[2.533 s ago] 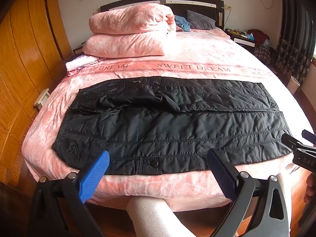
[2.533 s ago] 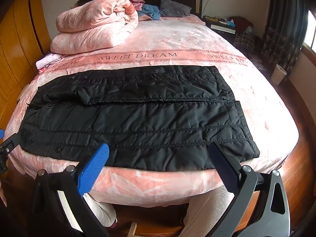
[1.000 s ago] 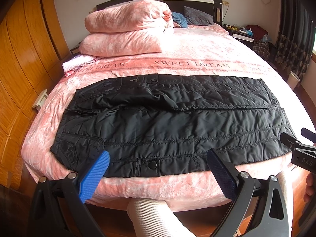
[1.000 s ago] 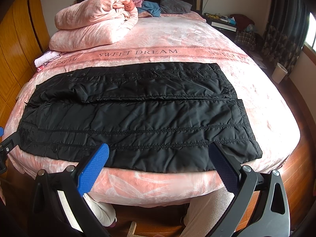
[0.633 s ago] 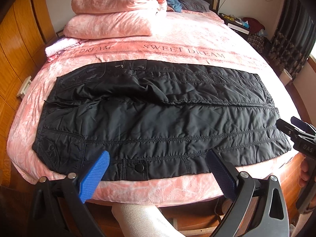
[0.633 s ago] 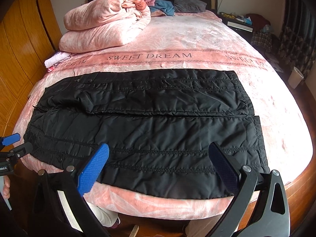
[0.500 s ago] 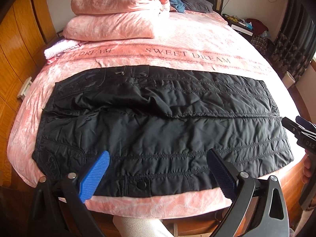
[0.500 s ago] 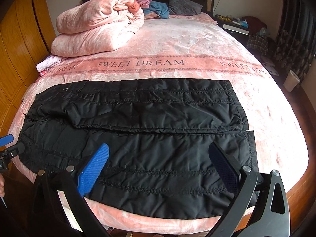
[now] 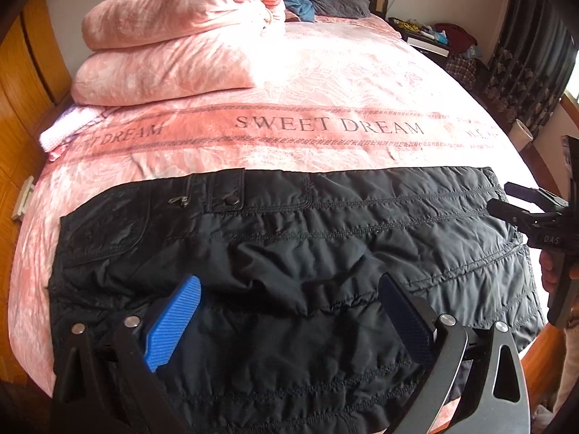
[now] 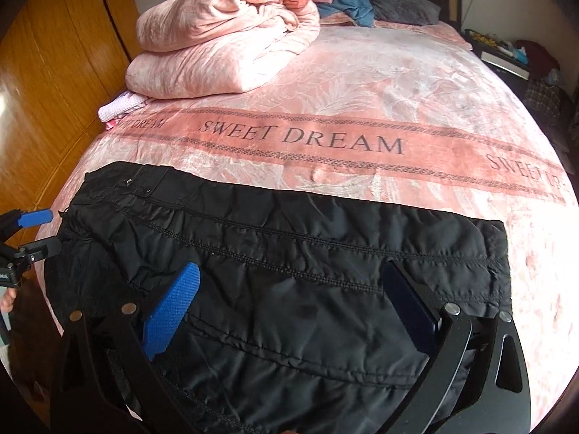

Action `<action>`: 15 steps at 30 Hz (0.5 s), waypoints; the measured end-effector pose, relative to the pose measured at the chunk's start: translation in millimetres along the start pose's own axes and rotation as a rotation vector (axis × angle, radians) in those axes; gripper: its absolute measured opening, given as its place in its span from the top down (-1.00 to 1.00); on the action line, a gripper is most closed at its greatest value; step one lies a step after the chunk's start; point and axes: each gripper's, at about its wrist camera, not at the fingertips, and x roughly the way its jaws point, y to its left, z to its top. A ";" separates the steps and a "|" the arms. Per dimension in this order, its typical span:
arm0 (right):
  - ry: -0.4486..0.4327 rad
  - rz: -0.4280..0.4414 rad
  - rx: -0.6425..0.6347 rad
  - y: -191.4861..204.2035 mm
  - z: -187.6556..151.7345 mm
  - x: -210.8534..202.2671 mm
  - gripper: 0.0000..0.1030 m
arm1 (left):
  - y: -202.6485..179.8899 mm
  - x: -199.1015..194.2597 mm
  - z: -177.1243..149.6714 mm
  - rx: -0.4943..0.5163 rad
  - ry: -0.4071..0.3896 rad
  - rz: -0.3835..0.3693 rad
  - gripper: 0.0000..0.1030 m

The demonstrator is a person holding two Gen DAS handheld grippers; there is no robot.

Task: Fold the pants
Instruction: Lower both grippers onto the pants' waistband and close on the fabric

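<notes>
Black quilted pants (image 9: pixel 289 253) lie spread sideways across the near part of a pink bed (image 9: pixel 325 83), waist at the left, leg ends at the right. My left gripper (image 9: pixel 289 307) is open and hovers over the pants' middle near the crotch folds. My right gripper (image 10: pixel 289 296) is open and hovers over the leg part of the pants (image 10: pixel 307 271). The right gripper also shows at the right edge of the left wrist view (image 9: pixel 521 206). The left gripper shows at the left edge of the right wrist view (image 10: pixel 29 235).
A folded pink quilt (image 9: pixel 173 36) is stacked at the far left of the bed. A small white-pink cloth (image 9: pixel 68 126) lies beside it. Wooden wardrobe doors (image 10: pixel 47 72) stand at the left. A nightstand (image 9: pixel 427 36) and dark curtains (image 9: pixel 524 54) are at the right.
Both grippers have moved forward from the bed's near edge to over the pants. Both stay open.
</notes>
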 end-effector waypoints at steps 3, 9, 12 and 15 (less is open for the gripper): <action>0.059 0.030 -0.061 -18.2 22.2 36.3 -0.96 | 3.3 39.5 33.6 -0.004 0.029 -0.053 -0.93; 0.166 0.099 -0.094 -52.8 45.4 91.9 -0.96 | -0.9 124.0 81.3 0.046 0.142 -0.135 -0.93; 0.217 0.146 -0.179 -54.0 51.1 109.5 -0.96 | -7.2 148.1 95.3 0.124 0.147 -0.166 -0.93; 0.286 0.135 -0.260 -53.6 53.7 130.1 -0.96 | -13.8 168.3 104.3 0.210 0.172 -0.178 -0.93</action>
